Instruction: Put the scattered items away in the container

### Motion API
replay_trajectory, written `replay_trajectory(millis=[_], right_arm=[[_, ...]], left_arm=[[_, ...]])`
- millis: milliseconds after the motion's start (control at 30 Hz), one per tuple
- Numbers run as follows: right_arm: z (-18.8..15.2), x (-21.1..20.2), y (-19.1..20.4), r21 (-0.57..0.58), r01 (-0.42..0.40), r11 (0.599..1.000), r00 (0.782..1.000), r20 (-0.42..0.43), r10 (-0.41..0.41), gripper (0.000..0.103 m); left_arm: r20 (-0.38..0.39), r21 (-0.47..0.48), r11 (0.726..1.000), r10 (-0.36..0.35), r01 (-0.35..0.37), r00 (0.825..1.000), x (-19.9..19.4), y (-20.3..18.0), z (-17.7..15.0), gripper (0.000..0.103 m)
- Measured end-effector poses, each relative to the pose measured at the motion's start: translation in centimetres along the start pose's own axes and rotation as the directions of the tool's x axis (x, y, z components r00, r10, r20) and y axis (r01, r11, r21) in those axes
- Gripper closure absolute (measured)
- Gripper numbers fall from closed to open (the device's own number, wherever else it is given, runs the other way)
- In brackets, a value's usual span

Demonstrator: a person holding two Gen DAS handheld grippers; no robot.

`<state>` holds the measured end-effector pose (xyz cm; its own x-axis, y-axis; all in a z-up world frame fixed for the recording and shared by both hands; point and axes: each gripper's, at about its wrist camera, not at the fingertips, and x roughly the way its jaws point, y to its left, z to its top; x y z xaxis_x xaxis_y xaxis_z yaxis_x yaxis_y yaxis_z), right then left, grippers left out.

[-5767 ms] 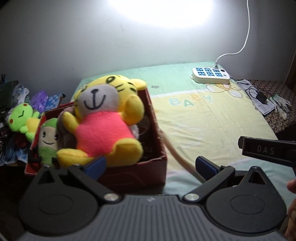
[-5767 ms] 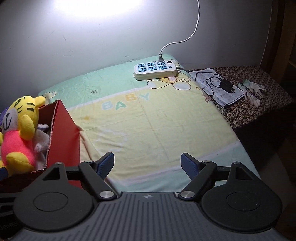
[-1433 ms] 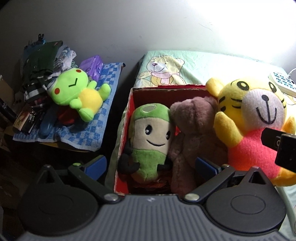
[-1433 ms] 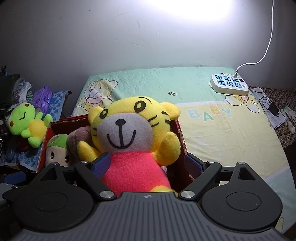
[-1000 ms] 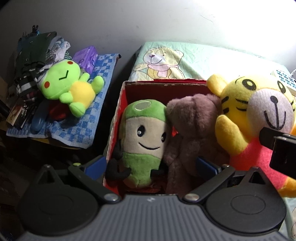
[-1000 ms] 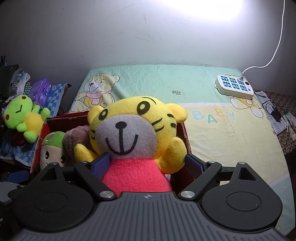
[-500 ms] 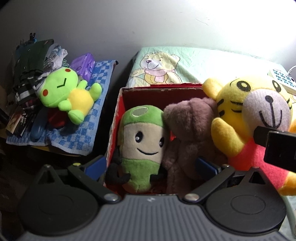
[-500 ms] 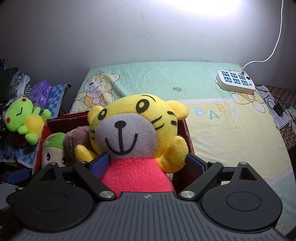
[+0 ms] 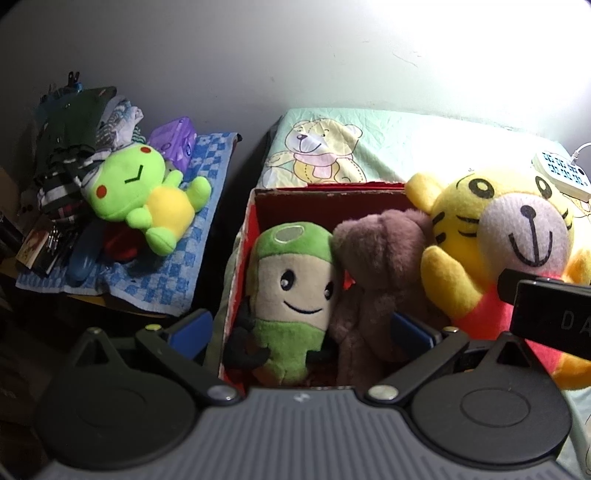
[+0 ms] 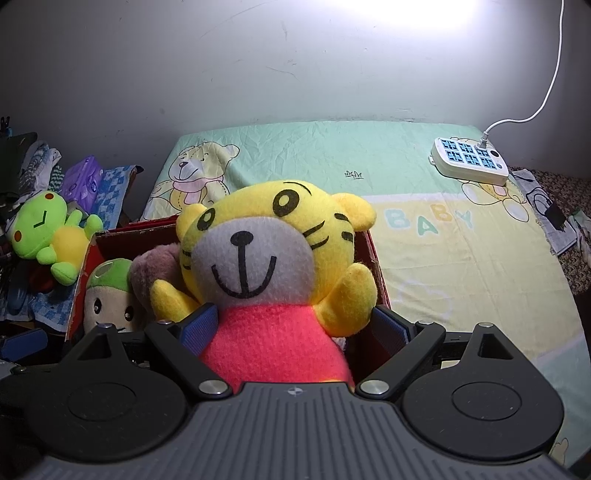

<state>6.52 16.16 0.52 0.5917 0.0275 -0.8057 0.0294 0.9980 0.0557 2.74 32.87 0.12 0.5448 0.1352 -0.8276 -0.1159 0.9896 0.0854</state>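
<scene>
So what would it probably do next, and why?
Probably swing the open left gripper toward the green frog plush: it lies outside on the blue checked towel, while three plush toys already sit in the red box.

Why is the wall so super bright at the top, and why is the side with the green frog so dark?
Right wrist view: a lamp glares white on the wall, washing it out. Left wrist view: that glare fills the top right corner, while the green frog lies far from the light, so its side stays dim. Both views bend at the edges.

Fuzzy fleece tiger toy [image 10: 269, 258]; matt red cardboard box [image 9: 321, 197]; creased cotton sheet [image 10: 461, 258]
</scene>
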Motion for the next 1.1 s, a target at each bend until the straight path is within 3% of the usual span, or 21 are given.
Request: replay_trajectory(millis=[1100], right_arm=[[-2.1,-1.7,-0.9,0.015,-0.053,0.998,0.998,-0.018,0.053,0.012]], left_arm=[[-0.019,0.016,0.999,-0.041,0.041,0.999,-2.1,-0.7,-1.9,0.001]])
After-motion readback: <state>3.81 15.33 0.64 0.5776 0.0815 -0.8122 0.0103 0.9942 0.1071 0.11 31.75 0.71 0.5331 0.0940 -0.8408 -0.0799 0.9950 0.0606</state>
